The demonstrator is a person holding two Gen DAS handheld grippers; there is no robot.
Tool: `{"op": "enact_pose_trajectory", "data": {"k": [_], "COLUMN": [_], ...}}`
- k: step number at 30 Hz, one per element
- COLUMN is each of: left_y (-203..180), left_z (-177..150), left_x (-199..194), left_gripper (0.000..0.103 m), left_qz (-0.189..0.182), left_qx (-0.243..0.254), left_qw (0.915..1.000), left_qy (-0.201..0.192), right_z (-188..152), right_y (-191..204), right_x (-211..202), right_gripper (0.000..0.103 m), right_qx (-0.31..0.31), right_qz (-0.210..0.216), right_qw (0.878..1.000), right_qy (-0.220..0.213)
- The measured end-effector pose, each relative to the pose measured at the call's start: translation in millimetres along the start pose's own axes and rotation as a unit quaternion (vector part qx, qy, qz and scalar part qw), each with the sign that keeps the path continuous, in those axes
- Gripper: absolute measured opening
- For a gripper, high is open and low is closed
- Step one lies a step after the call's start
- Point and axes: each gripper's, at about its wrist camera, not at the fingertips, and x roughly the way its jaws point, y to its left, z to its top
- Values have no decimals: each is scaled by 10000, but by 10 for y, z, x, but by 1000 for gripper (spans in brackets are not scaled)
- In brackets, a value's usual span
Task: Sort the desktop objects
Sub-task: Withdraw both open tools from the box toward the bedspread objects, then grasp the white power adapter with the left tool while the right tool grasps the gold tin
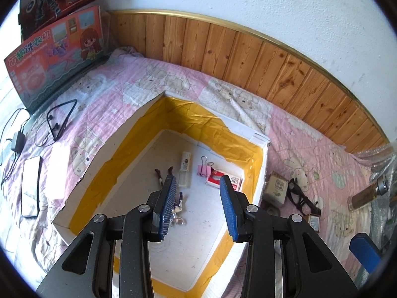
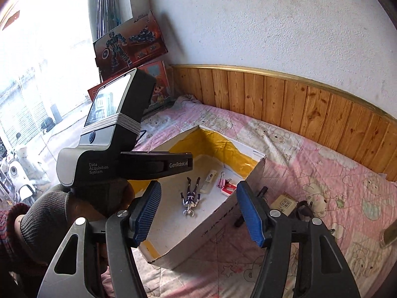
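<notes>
Both your tongs are spread and empty: the left gripper hangs over the open box, where the figure, tube, pink clip and red pack already lie. What's left sits outside, just past the box's right wall and ahead-right of your right gripper: the small carton and black glasses, their long axis slanting away. The right hand is nearer, with open quilt beyond; mind that wall edge.
</notes>
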Motion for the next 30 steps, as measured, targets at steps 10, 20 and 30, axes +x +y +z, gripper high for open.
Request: {"op": "enact_pose_trajectory", "data": {"k": [10, 20, 30], "left_y": [-539, -1276, -1747], "left_z": [-199, -709, -1435], "left_x": [-4, 225, 656], "left_gripper": [39, 41, 42], "left_qz": [-309, -1012, -1158], "left_qx": [741, 2024, 3053], "left_qw": [9968, 9714, 9303], "left_qy": [-61, 717, 1668], "right_z": [-292, -657, -1178], "right_y": [-985, -1705, -2006], "right_x": [-268, -213, 562], "right_gripper": [68, 68, 73], "right_qx": [1369, 1806, 1543], "right_qz": [-272, -1039, -1517], "right_qw": [9901, 9774, 9614], "right_qy": [-147, 365, 1700]}}
